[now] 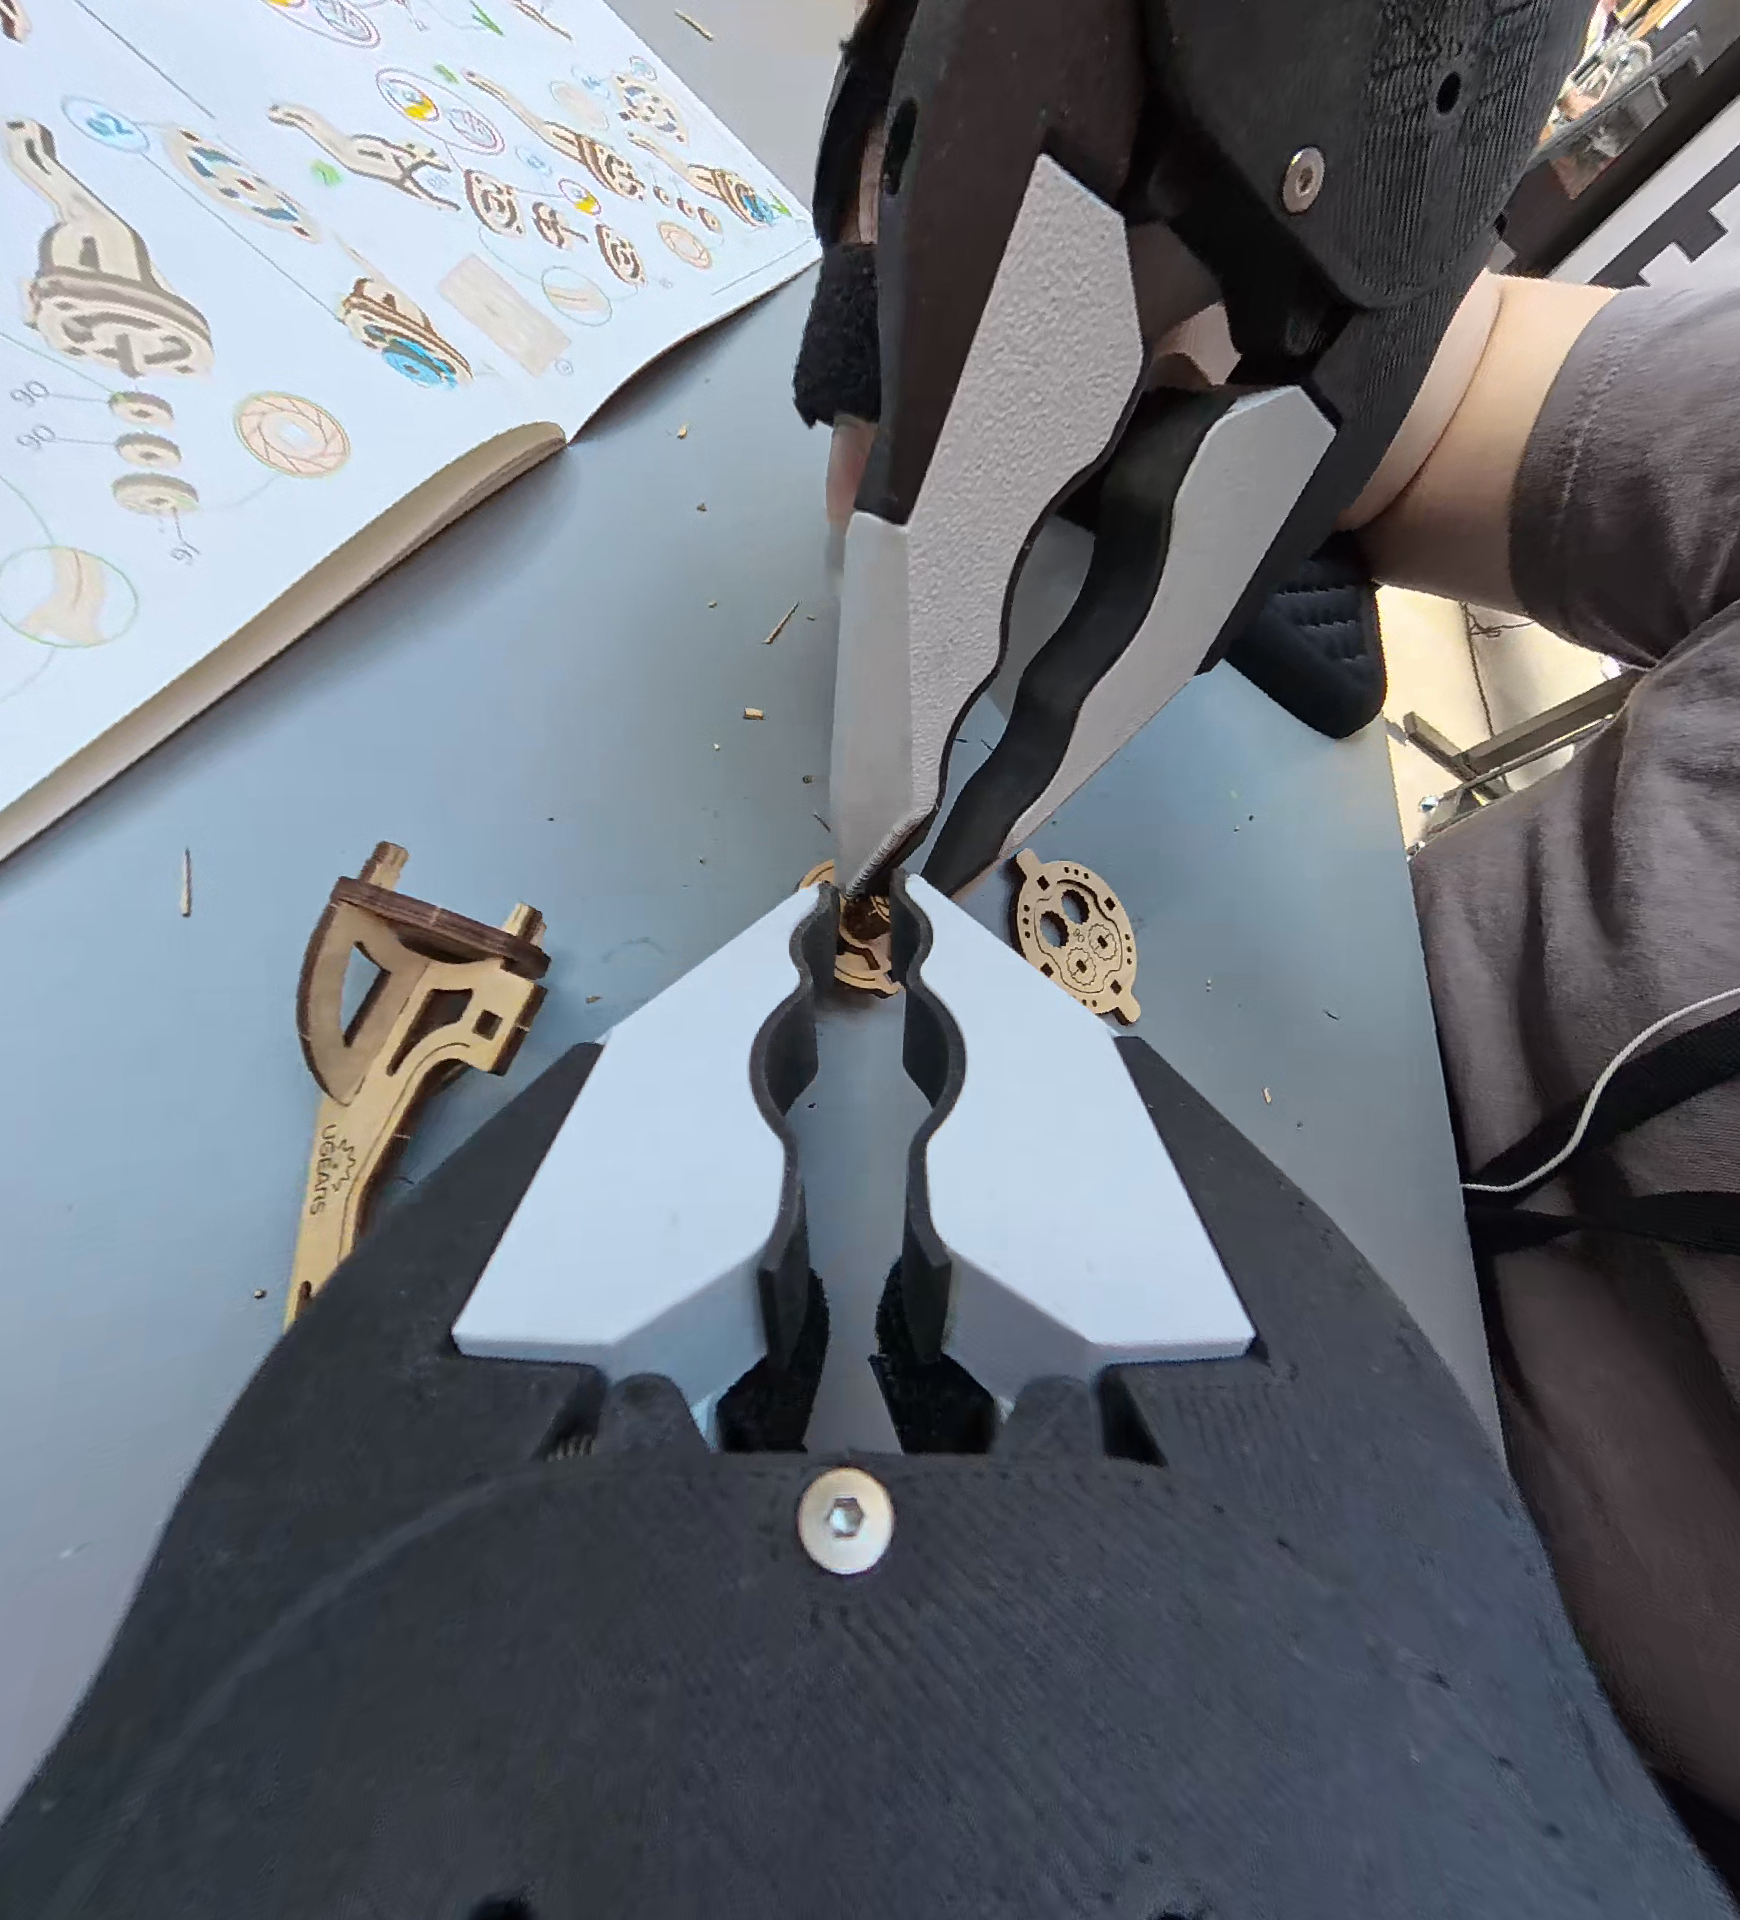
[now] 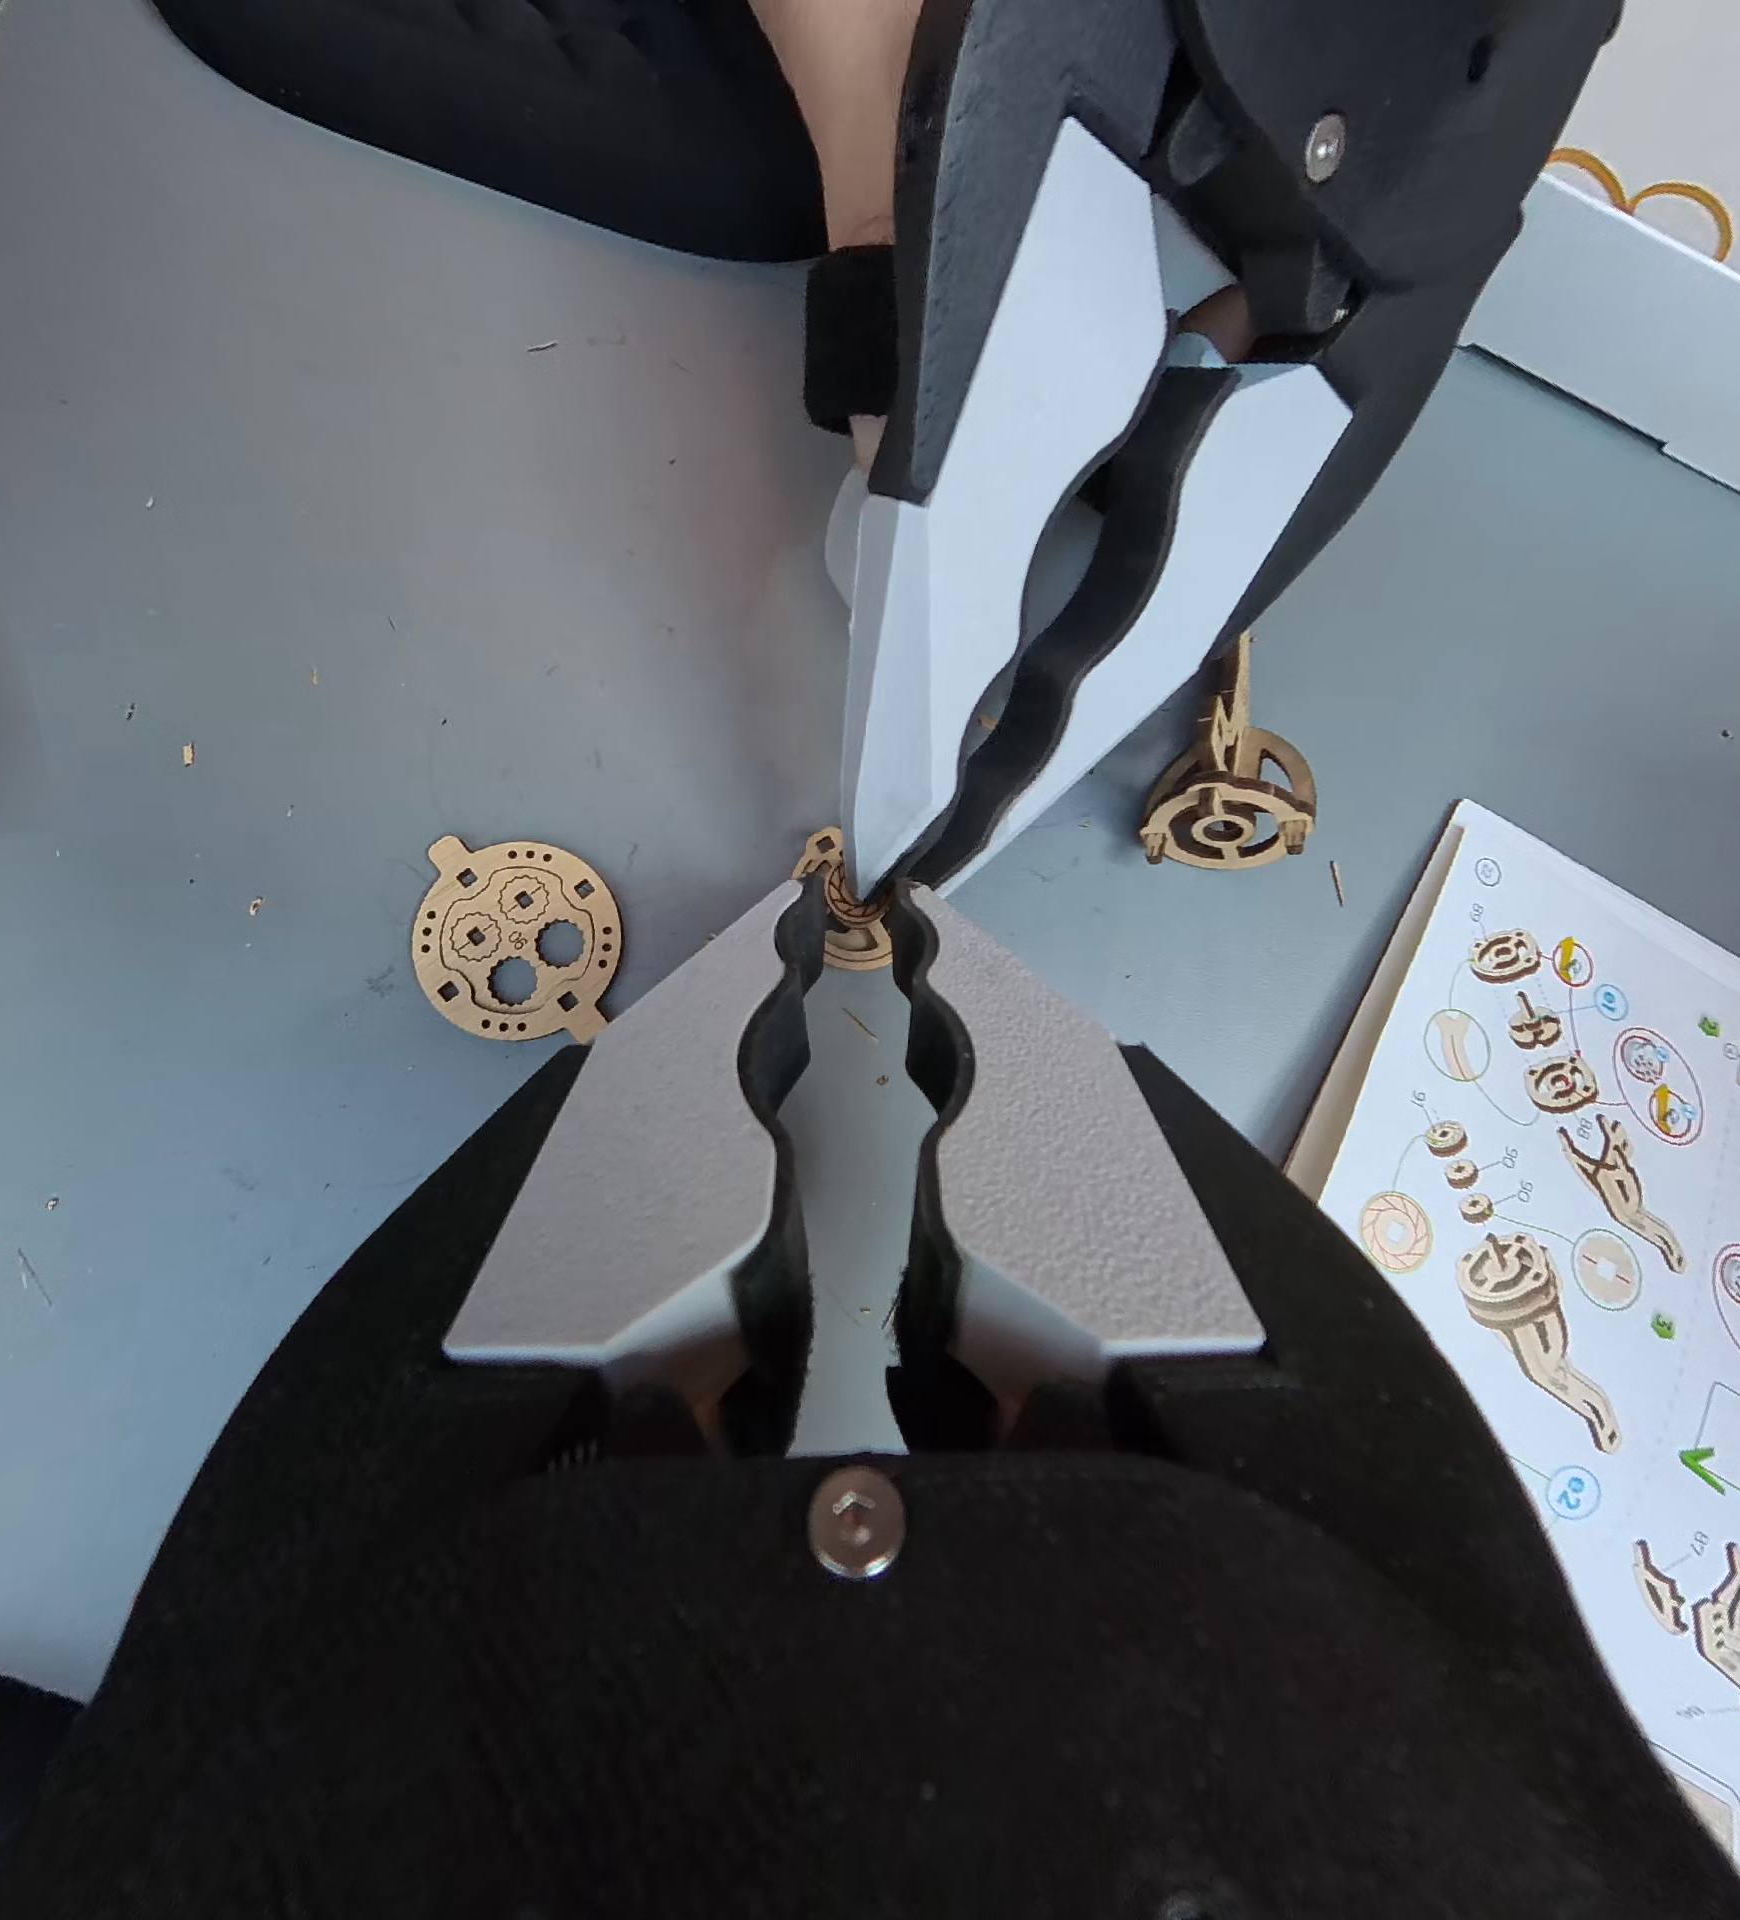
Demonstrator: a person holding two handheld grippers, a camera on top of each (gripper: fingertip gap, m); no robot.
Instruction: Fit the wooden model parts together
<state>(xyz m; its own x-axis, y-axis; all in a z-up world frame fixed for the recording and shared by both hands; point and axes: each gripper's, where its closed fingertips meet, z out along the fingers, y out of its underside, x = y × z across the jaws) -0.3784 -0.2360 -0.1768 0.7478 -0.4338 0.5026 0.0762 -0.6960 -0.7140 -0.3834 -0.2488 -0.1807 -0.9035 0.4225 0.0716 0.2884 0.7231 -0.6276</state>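
A small round wooden part (image 1: pixel 861 948) (image 2: pixel 850 930) sits low over the grey table (image 1: pixel 533 831) (image 2: pixel 274 623), where both grippers meet. My left gripper (image 1: pixel 868 902) reaches in from below in its own view, and its fingertips are closed around the part's sides. In the right wrist view it comes down from above (image 2: pixel 881 885). My right gripper (image 2: pixel 853 906) is likewise closed on the part. In the left wrist view it shows from above (image 1: pixel 887 868), tips pinched together on the part's top. Most of the part is hidden by the fingers.
A flat round perforated wooden plate (image 1: pixel 1079 935) (image 2: pixel 518 940) lies beside the grippers. A fork-shaped wooden subassembly (image 1: pixel 409 997) (image 2: pixel 1224 810) lies on the other side. An open instruction booklet (image 1: pixel 222 364) (image 2: pixel 1624 1299) covers one table corner. A white box (image 2: pixel 1676 343) stands behind. Wood splinters are scattered about. Both grippers' tips are close together, under 4 cm apart.
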